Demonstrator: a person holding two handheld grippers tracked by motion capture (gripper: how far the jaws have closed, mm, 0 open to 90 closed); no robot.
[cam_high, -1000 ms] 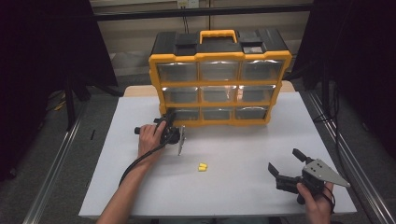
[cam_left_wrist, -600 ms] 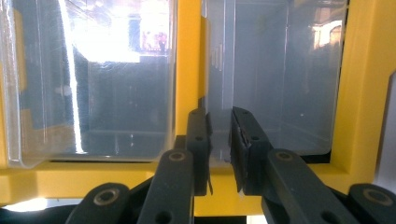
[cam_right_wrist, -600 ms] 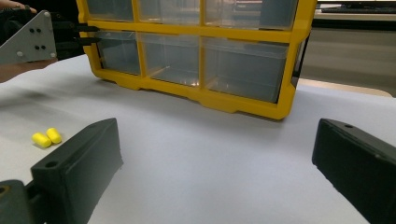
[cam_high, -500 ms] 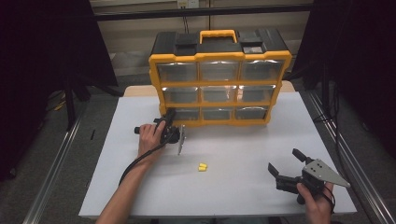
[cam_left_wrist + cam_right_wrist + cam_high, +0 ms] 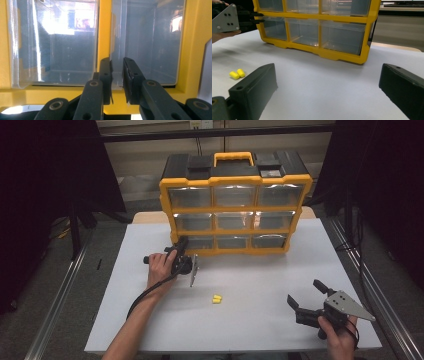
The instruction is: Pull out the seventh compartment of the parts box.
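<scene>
The left gripper (image 5: 117,82) had just been closing, and its black jaws pinched the front lip of a clear plastic drawer (image 5: 147,42) at the bottom left of the yellow, black-topped organiser cabinet (image 5: 235,202), which stood at the far edge of the white table (image 5: 260,325). The right gripper (image 5: 304,301) rested near the table's near right corner with its jaws wide apart and nothing between them. Two small yellow foam earplugs (image 5: 216,299) lay together near the table's middle, well apart from both grippers.

Dim room, white table (image 5: 260,285) brightly lit — glare on clear drawers (image 5: 52,42), soft focus
</scene>
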